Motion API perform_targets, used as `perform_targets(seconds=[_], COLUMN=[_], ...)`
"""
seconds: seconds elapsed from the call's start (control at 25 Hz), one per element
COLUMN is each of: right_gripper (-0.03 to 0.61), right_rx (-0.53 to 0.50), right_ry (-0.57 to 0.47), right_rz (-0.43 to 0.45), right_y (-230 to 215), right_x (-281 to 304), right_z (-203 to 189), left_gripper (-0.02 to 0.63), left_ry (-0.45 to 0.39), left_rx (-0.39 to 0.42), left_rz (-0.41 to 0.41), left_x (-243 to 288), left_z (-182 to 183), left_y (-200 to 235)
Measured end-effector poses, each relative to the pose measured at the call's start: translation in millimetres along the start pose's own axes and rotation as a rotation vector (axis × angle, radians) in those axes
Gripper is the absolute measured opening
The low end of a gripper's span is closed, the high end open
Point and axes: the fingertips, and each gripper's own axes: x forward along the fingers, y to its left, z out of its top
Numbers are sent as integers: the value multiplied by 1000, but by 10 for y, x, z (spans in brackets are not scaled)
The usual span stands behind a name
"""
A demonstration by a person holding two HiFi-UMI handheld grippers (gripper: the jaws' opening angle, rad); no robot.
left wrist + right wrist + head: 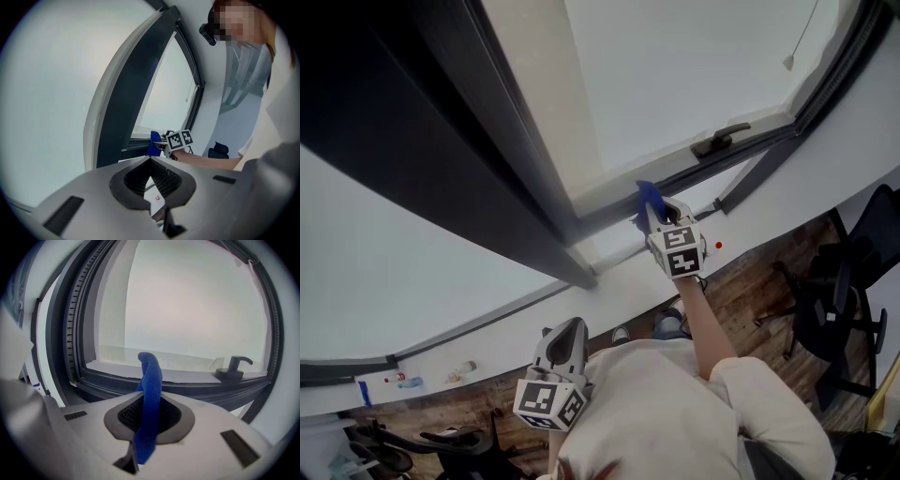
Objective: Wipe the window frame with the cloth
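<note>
- The right gripper (651,214), in the middle of the frame, pinches the blue cloth (648,194) right by the dark window frame (600,217)
- The left gripper (566,330), lower down, is closed with nothing in it

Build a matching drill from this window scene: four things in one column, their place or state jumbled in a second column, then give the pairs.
Things
1. blue cloth
2. window handle
3. left gripper
4. office chair

Place or state
A. standing on the wooden floor, to the right
B. pinched between the jaws of the right gripper
C. mounted on the lower rail of the window frame
D. jaws together on nothing, held low and off the frame

Pairs: 1-B, 2-C, 3-D, 4-A
</note>
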Motion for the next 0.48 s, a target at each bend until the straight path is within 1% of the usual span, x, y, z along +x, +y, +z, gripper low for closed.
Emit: perform_targets(seconds=[0.48], right_gripper=[49], right_rx=[32], right_ry=[19], right_rz=[-43], right_y=[-234], right_x=[-9], right_z=[-56], left_gripper=[9], left_ry=[7], left_rx=[-3], left_rz=[-16], left_x=[86], left_z=[4], left_y=[-17])
